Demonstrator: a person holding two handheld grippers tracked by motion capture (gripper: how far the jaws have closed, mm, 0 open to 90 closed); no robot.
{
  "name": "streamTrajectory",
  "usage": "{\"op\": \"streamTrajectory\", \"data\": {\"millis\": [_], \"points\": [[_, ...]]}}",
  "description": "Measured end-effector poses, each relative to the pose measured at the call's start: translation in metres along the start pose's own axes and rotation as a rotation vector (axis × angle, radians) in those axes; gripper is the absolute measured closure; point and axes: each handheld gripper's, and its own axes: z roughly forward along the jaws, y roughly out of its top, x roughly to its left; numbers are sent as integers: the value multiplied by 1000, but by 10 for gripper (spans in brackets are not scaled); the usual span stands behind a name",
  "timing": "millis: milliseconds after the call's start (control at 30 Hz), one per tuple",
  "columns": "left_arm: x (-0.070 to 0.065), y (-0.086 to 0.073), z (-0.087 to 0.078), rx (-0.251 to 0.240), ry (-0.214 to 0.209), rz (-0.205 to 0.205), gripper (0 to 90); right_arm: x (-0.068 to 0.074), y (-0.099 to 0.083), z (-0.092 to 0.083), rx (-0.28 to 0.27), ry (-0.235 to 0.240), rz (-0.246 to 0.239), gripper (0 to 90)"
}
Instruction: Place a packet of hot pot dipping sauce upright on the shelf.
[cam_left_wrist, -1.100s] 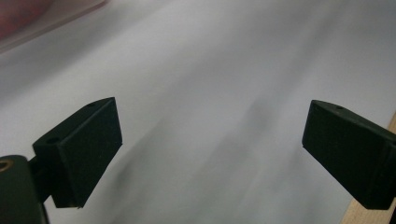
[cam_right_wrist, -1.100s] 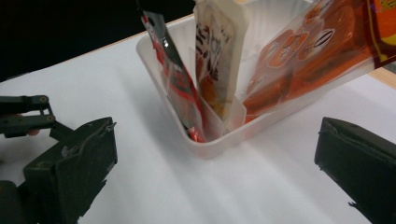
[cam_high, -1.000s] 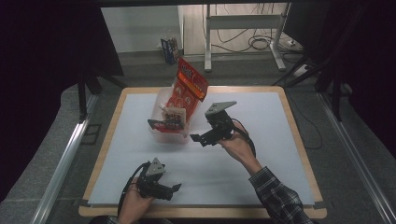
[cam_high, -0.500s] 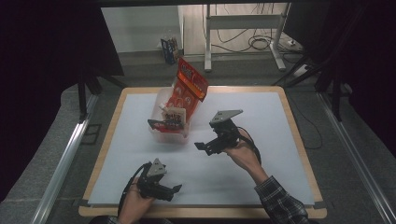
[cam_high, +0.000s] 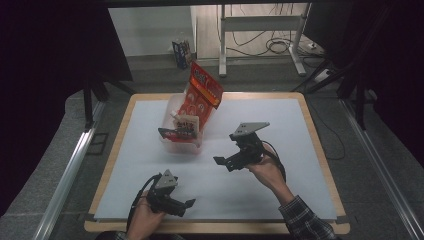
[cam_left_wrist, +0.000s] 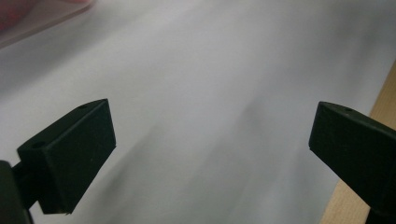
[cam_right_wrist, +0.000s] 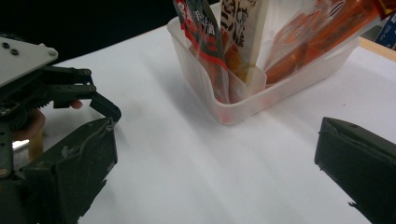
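- Two grippers are seen on the white table (cam_high: 300, 125): the left gripper (cam_high: 187, 204) near the front edge, the right gripper (cam_high: 220, 161) further in, just in front of the clear plastic tub (cam_high: 181, 144).
- Both are released: in the left gripper view the jaws are spread wide over bare white surface, and in the right gripper view the jaws are spread with nothing between them.
- One tub is counted, standing toward the far left of the table and holding upright snack packets.
- One tall red packet (cam_high: 202, 95) is tilted out over the tub's far rim; its top is cut off in the right gripper view.
- At least three packets are made out in the tub: the red one, a cream packet (cam_right_wrist: 240, 32) and a dark red-striped packet (cam_right_wrist: 201, 28). An exact count cannot be given, as they overlap.
- Printing on the packets is too small to be read.
- Only a blurred pink corner of the tub is caught in the left gripper view.
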Motion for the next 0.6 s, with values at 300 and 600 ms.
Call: {"op": "streamTrajectory", "data": {"millis": [300,600], "points": [[-1,0,-1,-11,4,10,6,2,-12,-6,10,-12,14,0],[-3,0,-1,-14,25,41,6,11,-16,-11,8,-39,-28,0]]}}
